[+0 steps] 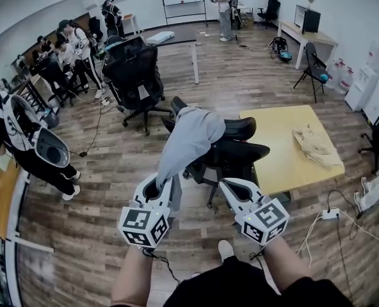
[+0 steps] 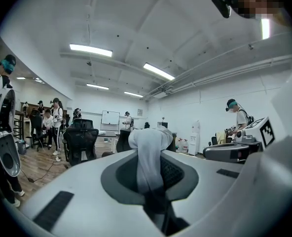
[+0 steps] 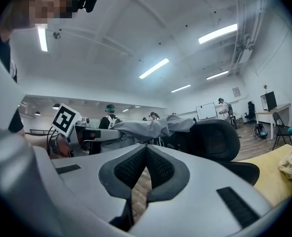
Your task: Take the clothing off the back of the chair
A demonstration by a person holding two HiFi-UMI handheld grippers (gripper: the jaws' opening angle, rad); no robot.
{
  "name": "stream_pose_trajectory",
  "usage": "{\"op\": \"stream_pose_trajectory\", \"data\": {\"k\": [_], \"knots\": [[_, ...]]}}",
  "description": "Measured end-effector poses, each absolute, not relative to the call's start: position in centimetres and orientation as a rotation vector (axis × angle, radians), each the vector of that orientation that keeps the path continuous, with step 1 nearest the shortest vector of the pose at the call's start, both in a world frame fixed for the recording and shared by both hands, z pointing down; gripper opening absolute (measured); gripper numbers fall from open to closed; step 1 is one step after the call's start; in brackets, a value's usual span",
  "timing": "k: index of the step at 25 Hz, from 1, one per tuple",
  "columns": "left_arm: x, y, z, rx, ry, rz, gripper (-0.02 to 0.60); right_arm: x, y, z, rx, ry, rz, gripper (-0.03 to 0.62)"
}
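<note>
Grey garment [image 1: 191, 135]: centre of frame, draped over the back of the black chair [image 1: 244, 151], lower end drawn down into the left gripper [image 1: 159, 184], jaws clamped narrow on the fabric; right gripper [image 1: 228, 185]: lower centre, jaws together, nothing between them; yellow table [image 1: 273, 123]: right of chair.

Both forearms [image 1: 133, 277] reach forward side by side. The left gripper [image 1: 157, 184] is clamped on the grey garment [image 1: 189, 136]; the right gripper [image 1: 228, 187] points level, jaws together, empty.
</note>
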State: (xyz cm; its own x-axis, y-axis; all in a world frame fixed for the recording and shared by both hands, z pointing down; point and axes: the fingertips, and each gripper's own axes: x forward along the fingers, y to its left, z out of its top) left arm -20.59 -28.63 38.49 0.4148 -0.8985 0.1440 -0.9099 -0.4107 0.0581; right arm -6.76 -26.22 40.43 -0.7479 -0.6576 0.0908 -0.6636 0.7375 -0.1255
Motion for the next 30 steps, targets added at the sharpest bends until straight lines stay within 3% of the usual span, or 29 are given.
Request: {"op": "stream_pose_trajectory", "data": {"k": [18, 30], "knots": [[-25.1, -14.9, 41.0, 2.485, -1.608, 0.121, 0.06, -9.3, -13.9, 43.2, 1.165, -2.821, 0.329, 0.014], [-22.2, -9.7, 42.2, 2.46, -1.584, 0.132, 0.058, -6.6, -10.5, 42.4, 1.146, -2.825, 0.292, 0.012]]}}
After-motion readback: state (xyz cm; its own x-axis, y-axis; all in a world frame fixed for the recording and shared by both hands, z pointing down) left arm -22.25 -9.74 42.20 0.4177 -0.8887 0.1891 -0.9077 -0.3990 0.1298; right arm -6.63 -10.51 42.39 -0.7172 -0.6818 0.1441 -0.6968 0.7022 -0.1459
